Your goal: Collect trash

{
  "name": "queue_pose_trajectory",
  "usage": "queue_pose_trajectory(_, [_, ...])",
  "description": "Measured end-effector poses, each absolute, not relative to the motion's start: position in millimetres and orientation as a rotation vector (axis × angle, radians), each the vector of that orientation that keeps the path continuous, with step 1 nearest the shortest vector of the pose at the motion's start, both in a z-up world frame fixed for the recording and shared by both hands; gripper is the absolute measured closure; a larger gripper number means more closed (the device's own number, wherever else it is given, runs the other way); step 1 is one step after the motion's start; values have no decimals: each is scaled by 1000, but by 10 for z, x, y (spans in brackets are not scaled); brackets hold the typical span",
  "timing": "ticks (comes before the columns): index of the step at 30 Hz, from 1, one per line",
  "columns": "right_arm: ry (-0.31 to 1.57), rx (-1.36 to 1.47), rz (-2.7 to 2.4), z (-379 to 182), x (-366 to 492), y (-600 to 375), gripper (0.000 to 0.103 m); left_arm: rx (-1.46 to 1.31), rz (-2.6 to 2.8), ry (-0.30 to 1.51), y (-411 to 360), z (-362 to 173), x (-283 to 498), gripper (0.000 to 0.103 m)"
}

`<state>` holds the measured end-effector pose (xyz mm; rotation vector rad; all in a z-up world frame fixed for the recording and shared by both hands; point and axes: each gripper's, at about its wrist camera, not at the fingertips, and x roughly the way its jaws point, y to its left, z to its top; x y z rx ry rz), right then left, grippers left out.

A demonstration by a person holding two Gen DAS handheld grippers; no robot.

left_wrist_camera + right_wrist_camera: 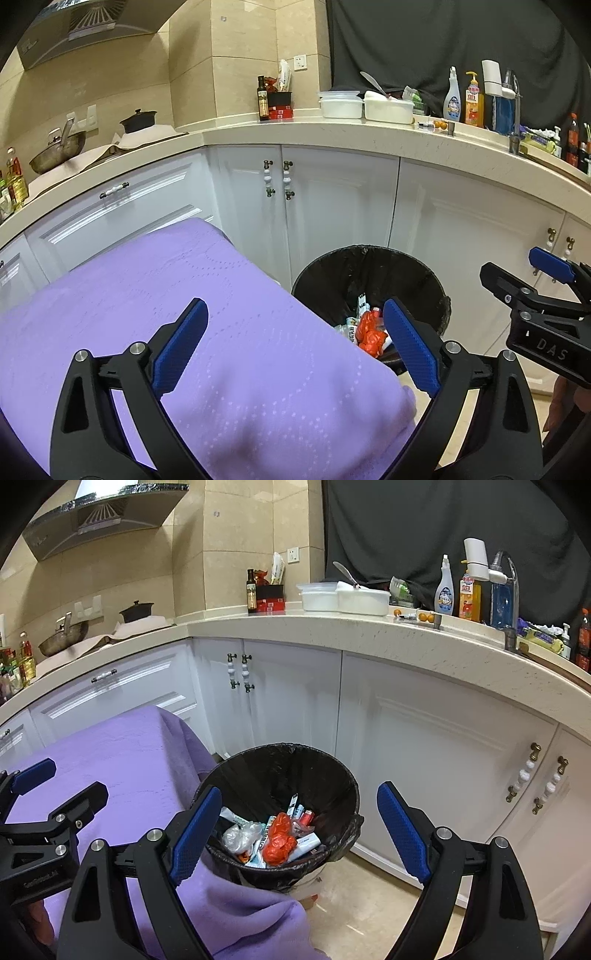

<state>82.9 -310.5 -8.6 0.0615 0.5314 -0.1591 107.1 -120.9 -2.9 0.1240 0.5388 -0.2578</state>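
Note:
A round trash bin (332,775) lined with a black bag stands on the floor against white cabinets. Inside it lie an orange crumpled bag (280,836), a clear plastic wrapper (240,834) and several small packets. My right gripper (299,827) hovers above the bin, jaws wide apart with nothing between them. My left gripper (295,343) is open over the edge of a purple-covered table (147,295), also empty. The bin (406,269) shows past the table's corner in the left wrist view, with the orange bag (371,328) in it. The right gripper (546,288) appears at the right edge there.
White cabinet doors (424,746) and a beige countertop (369,635) curve behind the bin. On the counter stand white containers (343,598), bottles (445,590) and a faucet (511,590). A wok (57,149) sits at the left. Beige floor (369,897) lies beside the bin.

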Motion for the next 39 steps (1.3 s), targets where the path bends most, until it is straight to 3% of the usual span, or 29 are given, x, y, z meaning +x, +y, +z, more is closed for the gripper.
queue_pose_trajectory(39, [482,62,-174,43,623,-3095,19,74,-238,508,-1016,102,933,8])
